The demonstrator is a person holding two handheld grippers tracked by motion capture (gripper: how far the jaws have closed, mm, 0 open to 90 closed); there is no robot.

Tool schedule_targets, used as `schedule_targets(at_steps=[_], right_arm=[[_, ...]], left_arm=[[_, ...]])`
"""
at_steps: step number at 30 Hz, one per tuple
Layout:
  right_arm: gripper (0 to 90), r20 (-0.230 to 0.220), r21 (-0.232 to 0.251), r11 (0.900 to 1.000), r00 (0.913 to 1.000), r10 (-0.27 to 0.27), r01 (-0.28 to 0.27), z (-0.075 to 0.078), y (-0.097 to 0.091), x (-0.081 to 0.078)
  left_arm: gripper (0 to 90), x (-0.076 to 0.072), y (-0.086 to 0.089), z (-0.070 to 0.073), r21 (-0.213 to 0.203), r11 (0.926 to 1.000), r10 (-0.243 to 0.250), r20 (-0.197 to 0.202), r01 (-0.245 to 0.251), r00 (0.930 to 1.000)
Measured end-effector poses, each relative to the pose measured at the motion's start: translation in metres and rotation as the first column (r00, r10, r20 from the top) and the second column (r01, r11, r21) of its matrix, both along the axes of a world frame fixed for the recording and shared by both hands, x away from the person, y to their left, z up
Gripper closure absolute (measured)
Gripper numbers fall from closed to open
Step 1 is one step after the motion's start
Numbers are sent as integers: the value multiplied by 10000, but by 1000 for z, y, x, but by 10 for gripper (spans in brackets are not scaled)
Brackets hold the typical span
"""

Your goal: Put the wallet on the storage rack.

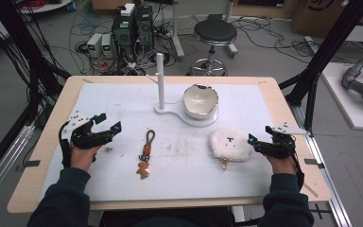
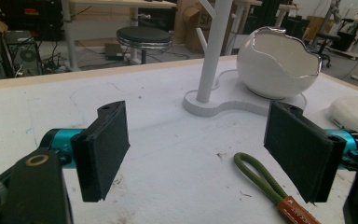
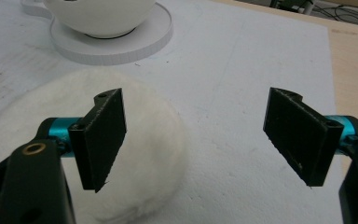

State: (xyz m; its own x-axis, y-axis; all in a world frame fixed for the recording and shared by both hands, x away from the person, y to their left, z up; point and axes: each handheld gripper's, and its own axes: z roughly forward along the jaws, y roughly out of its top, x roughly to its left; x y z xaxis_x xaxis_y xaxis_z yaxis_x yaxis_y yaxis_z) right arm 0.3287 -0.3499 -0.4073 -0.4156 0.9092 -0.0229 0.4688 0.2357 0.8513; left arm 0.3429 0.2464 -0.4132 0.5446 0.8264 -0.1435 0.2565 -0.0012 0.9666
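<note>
A keychain (image 1: 146, 151) with an olive cord loop (image 2: 261, 179), an orange tag and a brown charm lies mid-table on the white mat. A fluffy white plush (image 1: 229, 144) with a gold clasp rests to its right. My left gripper (image 1: 109, 122) stands open at the mat's left; in the left gripper view its jaws (image 2: 200, 126) are wide apart, the loop just inside the right one. My right gripper (image 1: 259, 134) is open beside the plush's right edge. In the right gripper view (image 3: 196, 130) the plush (image 3: 144, 140) lies under the left jaw, with bare mat between the jaws.
A white stand with an upright post (image 1: 160, 80) and a round base holds a cracked-egg-shaped white bowl (image 1: 200, 100) at the back middle. The wooden table rim (image 1: 283, 109) frames the mat. A stool (image 1: 214, 33) and computer boxes (image 1: 132, 28) sit on the floor beyond.
</note>
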Motion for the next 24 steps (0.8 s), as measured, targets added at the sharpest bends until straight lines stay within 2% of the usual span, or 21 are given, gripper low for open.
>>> schedule_targets(at_steps=[15,19,20,24], right_arm=[[215,-73,201,9998,10000,48,-47,-1,0,-5],[215,-251,242,9996,9995,184,-177,-4,1,-5],[215,-438,225,9994,9987,266,-256,-7,2,-5],[215,-715,271,9989,9966,413,-395,-10,2,-5]], left_arm=[[222,2,-3,-2,20,10000,-11,-114,12,9999],[225,4,-5,-3,92,10000,-4,-180,6,9998],[225,5,-6,-4,109,9999,-32,-197,34,9998],[228,5,-8,-5,216,9997,-94,-244,99,9997]])
